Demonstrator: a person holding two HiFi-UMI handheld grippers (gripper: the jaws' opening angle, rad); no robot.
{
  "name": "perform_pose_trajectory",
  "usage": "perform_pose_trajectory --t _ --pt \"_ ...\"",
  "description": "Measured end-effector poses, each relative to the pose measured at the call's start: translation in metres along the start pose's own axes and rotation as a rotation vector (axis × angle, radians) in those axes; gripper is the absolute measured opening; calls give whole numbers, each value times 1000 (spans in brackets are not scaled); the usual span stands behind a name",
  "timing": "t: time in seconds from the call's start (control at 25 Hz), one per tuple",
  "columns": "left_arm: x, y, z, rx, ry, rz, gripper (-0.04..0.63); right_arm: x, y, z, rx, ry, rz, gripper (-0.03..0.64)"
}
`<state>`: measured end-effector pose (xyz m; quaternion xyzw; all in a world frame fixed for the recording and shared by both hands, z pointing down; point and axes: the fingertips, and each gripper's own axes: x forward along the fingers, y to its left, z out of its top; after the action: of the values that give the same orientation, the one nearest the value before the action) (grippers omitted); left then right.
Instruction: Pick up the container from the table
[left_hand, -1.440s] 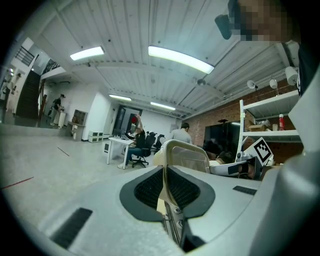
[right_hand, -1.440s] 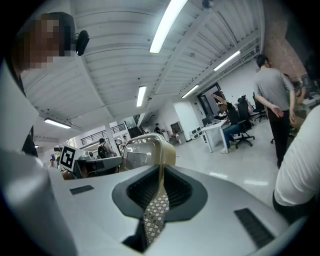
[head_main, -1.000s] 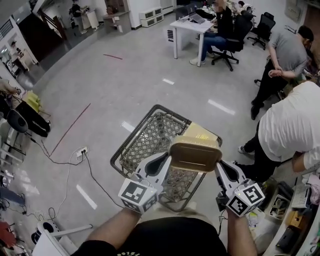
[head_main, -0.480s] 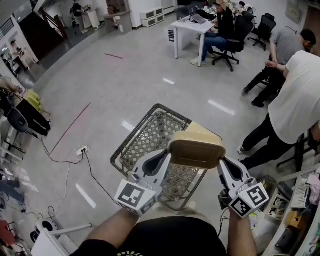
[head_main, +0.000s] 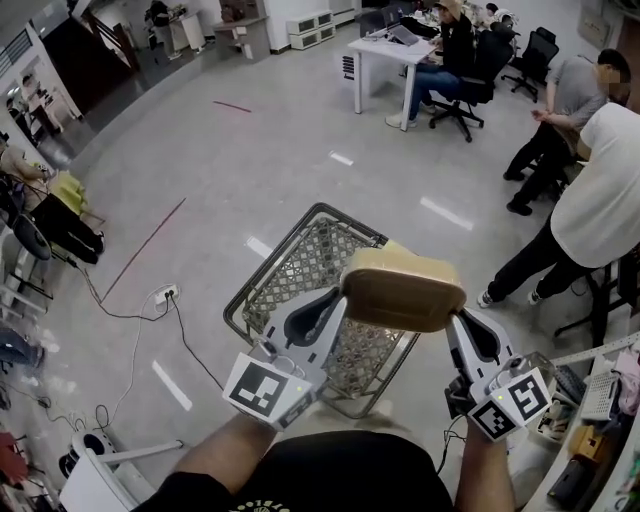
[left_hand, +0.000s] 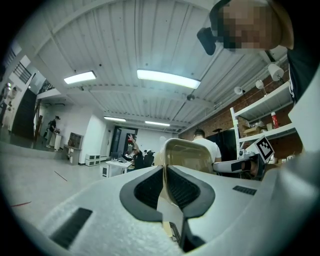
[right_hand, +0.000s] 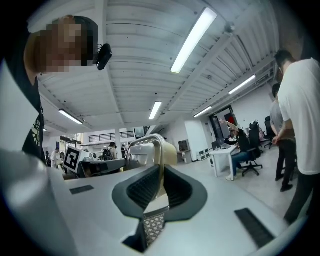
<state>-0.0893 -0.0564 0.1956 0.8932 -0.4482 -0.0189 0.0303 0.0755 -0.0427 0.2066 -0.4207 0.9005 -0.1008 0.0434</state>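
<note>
A gold foil container (head_main: 402, 290) hangs in the air between my two grippers, over a wire basket (head_main: 287, 272). My left gripper (head_main: 339, 302) is shut on the container's left rim, and my right gripper (head_main: 455, 320) is shut on its right rim. In the left gripper view the thin rim of the container (left_hand: 186, 155) runs between the dark pads (left_hand: 150, 187), with the other gripper's marker cube beyond it. The right gripper view shows the same container (right_hand: 149, 148) clamped edge-on between the pads (right_hand: 177, 187).
The wire basket stands on the grey floor right under the container. A person in a white shirt (head_main: 603, 205) bends over at the right. A white desk (head_main: 385, 55) with seated people is far back. A power strip and cables (head_main: 165, 297) lie on the floor to the left.
Both grippers have risen together with the container, which now sits higher and larger over the basket. The person in white at the right has shifted further right.
</note>
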Motion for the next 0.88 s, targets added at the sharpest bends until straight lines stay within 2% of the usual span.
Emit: perform_pose_trajectory --t 0.28,0.88 --pt "-3 2 14 7 -51 -10 29 5 6 6 6 -22 16 32" --pt "3 -1 6 3 -45 -5 29 6 -3 6 -14 -10 20 31"
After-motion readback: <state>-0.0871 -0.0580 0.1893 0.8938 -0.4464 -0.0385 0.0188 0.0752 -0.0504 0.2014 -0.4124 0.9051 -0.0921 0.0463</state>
